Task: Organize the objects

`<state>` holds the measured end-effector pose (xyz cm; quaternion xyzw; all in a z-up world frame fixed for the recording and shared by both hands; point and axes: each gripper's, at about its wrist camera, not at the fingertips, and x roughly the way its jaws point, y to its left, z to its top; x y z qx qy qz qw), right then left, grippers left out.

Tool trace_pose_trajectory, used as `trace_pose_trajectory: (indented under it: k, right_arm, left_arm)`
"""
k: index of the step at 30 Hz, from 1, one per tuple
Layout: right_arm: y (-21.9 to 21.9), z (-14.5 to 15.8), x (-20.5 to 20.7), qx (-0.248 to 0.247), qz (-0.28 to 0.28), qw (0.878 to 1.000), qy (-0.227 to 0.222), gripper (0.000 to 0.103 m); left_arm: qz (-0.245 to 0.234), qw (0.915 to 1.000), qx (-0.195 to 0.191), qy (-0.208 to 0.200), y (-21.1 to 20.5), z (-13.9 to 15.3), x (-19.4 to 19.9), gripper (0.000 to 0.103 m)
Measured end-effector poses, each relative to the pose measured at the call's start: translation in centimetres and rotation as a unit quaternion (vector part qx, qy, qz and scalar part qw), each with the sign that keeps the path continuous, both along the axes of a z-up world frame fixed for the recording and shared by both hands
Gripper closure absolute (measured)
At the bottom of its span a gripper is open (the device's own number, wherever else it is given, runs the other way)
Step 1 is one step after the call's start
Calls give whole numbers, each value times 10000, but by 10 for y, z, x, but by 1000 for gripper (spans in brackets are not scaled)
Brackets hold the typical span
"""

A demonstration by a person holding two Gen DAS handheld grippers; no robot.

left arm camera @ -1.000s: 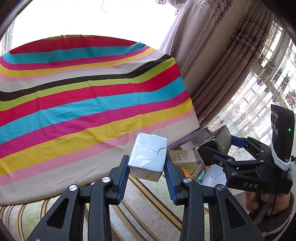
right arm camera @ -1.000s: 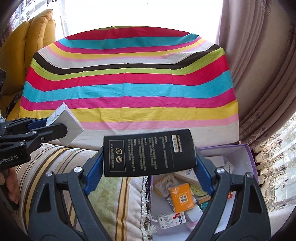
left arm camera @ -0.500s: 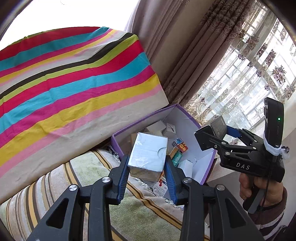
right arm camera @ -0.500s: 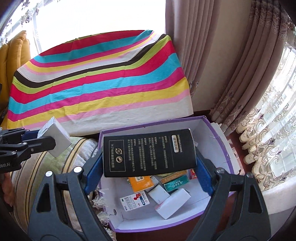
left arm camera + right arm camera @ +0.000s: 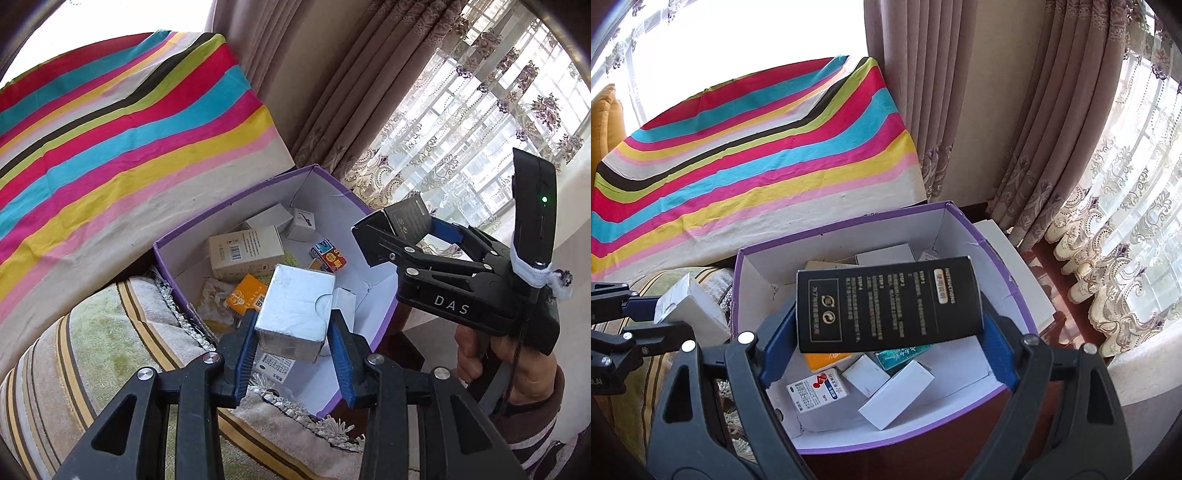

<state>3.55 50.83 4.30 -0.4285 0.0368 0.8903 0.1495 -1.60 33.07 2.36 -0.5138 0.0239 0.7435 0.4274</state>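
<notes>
Above the purple-rimmed box of small cartons, our right gripper has its fingers spread, the tilted black instruction box loose between them, while our left gripper clamps a silver box at its near edge.

White letters "DAS" on the side of the right gripper, the word "INSTRUCTIONS" in a gold tag on the black box, "STEP 1", "STEP 2", "STEP 3" beside it, other print too small to read
</notes>
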Motion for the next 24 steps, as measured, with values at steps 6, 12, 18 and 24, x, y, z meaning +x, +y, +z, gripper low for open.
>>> trace_pose_trajectory:
  k: [6,12,18,24]
  right_arm:
    - [1,-2,0,128,-200,9997,-50,14]
    - [-2,-1,1,116,-281,9995,-97,14]
    - [-10,6,5,223,-306,9991,-186,12]
    - [-19,13,17,322,-431,9982,-258,12]
  left_arm:
    - [177,9995,51,-263,-6,-5,-4,47]
    - [488,9949,273,-835,-20,-10,-5,26]
    - [640,9938,329,-847,-33,-6,10,18]
    - [694,9940,183,-828,-33,-9,16,14]
